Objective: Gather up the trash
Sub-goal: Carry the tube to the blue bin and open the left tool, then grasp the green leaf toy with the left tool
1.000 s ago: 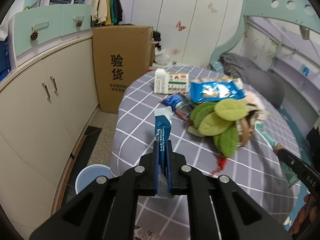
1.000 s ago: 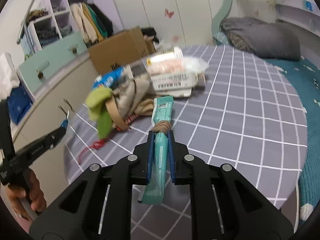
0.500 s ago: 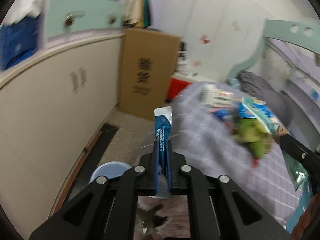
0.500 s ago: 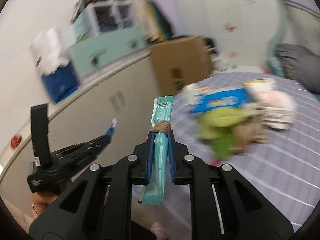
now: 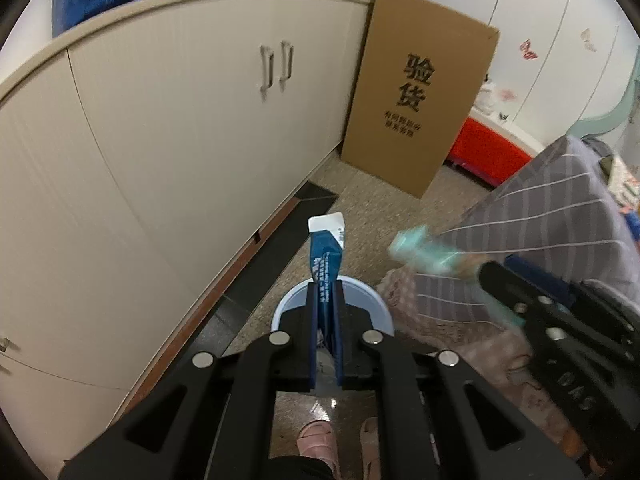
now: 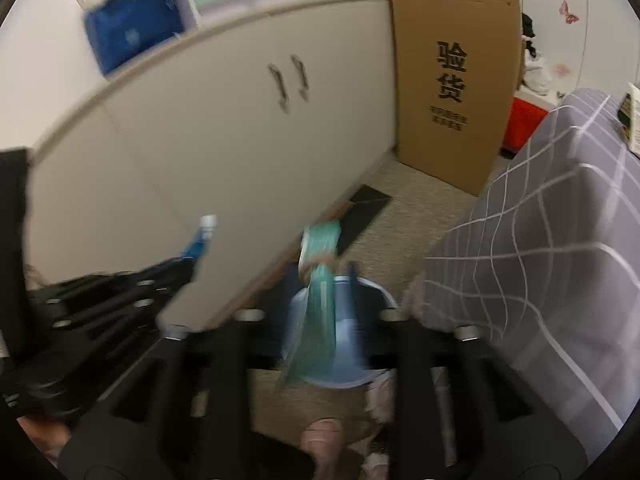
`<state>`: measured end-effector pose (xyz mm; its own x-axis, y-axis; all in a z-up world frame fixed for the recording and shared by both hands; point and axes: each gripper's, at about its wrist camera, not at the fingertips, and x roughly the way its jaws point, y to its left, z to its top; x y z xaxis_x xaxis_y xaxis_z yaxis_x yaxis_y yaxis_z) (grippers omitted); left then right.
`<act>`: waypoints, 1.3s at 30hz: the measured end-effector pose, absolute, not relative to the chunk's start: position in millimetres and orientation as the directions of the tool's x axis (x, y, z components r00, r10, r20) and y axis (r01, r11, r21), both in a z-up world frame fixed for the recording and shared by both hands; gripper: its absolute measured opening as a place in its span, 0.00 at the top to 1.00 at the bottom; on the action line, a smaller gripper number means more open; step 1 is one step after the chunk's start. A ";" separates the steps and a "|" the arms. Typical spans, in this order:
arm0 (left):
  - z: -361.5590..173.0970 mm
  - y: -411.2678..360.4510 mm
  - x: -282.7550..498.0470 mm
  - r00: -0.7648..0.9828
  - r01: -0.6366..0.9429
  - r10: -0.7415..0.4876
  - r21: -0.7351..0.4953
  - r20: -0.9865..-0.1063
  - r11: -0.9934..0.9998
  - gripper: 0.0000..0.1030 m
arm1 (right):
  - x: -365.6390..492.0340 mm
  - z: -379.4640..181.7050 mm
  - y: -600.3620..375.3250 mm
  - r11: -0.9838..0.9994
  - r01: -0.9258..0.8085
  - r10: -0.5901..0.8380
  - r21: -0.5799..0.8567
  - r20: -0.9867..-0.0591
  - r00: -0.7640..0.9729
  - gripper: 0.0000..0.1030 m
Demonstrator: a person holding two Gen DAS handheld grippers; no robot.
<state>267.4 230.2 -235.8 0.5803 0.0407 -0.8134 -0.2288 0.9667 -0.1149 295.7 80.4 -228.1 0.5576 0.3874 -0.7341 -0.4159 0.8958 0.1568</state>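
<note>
Clamping a blue wrapper (image 5: pixel 326 264) edgewise, the left gripper (image 5: pixel 324 312) has its jaws drawn nearly together, the wrapper's white torn end sticking up past the fingertips. Directly beyond and below the fingertips sits a pale blue trash bin (image 5: pixel 376 304) on the speckled floor (image 5: pixel 360 208).

Right gripper (image 6: pixel 330 280): motion-blurred; jaws look spread somewhat, with a teal wrapper (image 6: pixel 318 300) hanging between them, nearer the left finger. Whether the pads still press on it cannot be told. The same trash bin (image 6: pixel 376 296) lies just under and ahead of the fingertips. In the left wrist view this gripper (image 5: pixel 486 274) enters from the right, its teal wrapper (image 5: pixel 424 252) a blur.

Surroundings: to the left of both grippers, a run of cream cabinets (image 5: pixel 168 128) with paired handles. Ahead, a tall cardboard box (image 5: pixel 416 92) printed with black characters, leaning against the cabinet end. To the right, a bed under a grey checked cover (image 6: pixel 560 232). A dark mat (image 5: pixel 280 248) lies along the cabinet base. Below the grippers, pink slippers (image 5: pixel 320 436) on the person's feet.
</note>
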 end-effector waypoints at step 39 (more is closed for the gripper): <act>-157.6 173.9 255.8 0.737 -0.171 0.098 -0.043 -0.669 0.984 0.30 | 244.1 -132.6 1.0 0.960 -0.224 0.275 0.165 -0.430 0.860 0.22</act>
